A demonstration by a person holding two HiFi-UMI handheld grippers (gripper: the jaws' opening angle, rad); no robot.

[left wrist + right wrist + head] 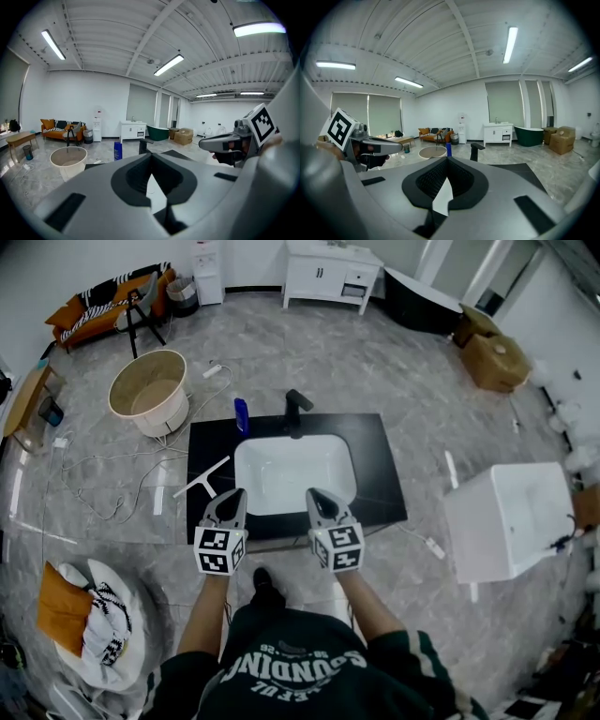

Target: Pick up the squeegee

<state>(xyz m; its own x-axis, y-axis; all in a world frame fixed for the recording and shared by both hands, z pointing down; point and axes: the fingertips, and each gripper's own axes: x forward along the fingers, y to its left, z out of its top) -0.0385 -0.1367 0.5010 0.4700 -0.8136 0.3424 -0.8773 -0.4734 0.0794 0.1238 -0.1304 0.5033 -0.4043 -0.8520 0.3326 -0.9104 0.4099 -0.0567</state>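
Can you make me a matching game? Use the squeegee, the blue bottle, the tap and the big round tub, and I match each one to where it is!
Things:
1. squeegee
2. blue bottle
3. black tap
4. round tub

Places:
A. on the floor, beyond the left end of the black counter
B. at the middle of the back edge of the basin
C. lying flat on the counter, left of the basin
D. standing upright just left of the tap

Right pairs: 1-C, 2-D, 3-B, 4-A
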